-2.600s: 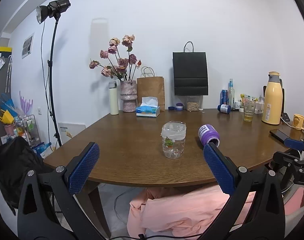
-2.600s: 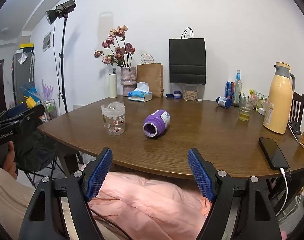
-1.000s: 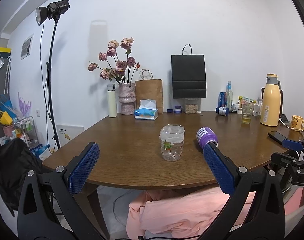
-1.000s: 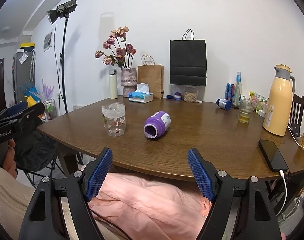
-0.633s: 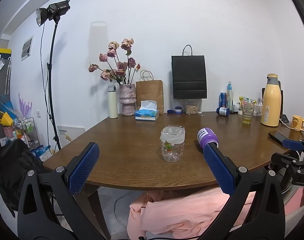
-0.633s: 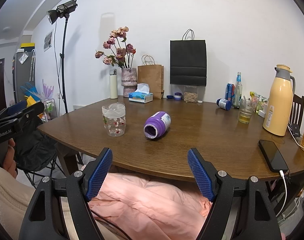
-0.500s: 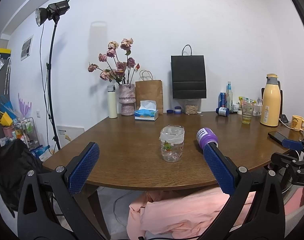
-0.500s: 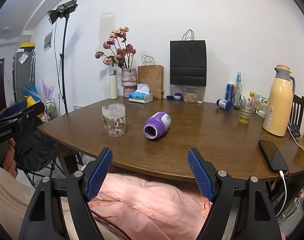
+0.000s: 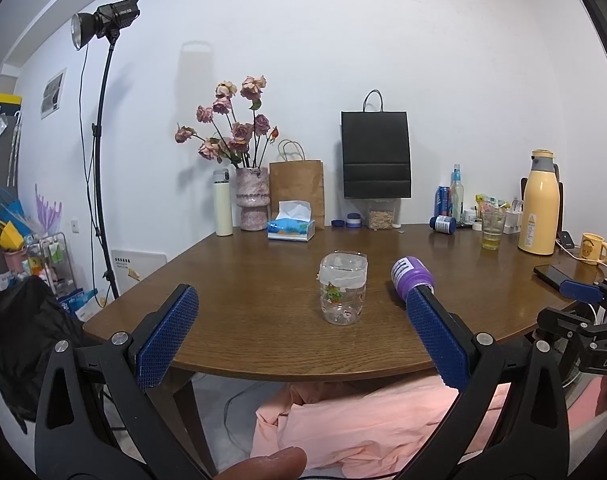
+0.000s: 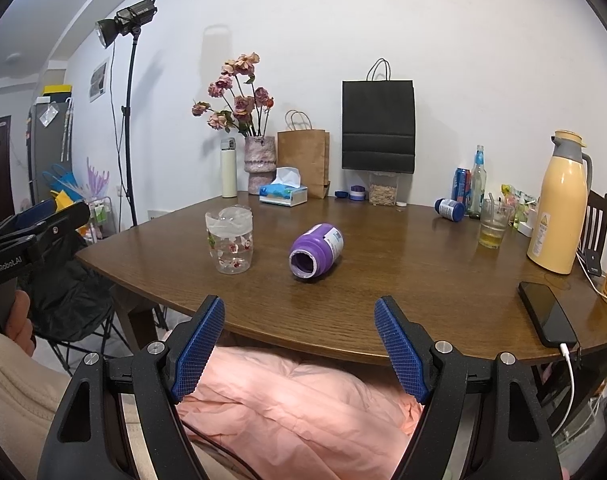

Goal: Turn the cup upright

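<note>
the purple cup (image 10: 316, 252) lies on its side mid-table (image 10: 383, 280), mouth toward the right gripper (image 10: 299, 350), beside a clear jar (image 10: 229, 240). both grippers, left (image 9: 301, 338) too, hang spread and empty. it looks light, stiff, smooth plastic; gripping across the round body seems best

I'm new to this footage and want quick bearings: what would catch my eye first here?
The purple cup lies on its side near the middle of the wooden table, its open mouth toward the camera. Just left of it stands a clear printed glass. Against the far wall sit a vase of dried roses and a black paper bag; both tools hang open before the table edge.
</note>
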Available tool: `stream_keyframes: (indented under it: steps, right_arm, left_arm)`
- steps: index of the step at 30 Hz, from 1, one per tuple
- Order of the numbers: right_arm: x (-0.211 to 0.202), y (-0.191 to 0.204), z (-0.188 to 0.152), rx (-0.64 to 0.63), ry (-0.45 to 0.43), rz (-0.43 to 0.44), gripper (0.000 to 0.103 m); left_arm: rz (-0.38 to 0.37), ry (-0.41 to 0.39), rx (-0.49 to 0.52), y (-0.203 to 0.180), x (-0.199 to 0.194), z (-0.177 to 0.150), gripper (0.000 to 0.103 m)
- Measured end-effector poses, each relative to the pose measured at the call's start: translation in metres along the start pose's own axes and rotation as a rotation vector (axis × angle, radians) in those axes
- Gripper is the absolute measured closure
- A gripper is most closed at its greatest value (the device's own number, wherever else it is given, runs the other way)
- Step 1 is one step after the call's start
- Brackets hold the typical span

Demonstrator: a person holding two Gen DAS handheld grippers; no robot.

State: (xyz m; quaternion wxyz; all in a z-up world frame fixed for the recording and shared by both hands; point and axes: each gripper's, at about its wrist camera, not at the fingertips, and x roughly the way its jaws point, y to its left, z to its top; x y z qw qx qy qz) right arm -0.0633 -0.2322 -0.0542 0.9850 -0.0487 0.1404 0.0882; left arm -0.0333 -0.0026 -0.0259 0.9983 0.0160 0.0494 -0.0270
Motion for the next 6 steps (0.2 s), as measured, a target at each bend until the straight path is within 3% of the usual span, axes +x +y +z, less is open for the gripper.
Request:
stream_keyframes:
  steps: [6]
  right_arm:
    - [0.0047,-0.0001,-0.0026,-0.007,0.007,0.014,0.021]
  left_arm:
    - [-0.014,0.017,0.003,-0.0007,0.0031,-0.0015,0.0]
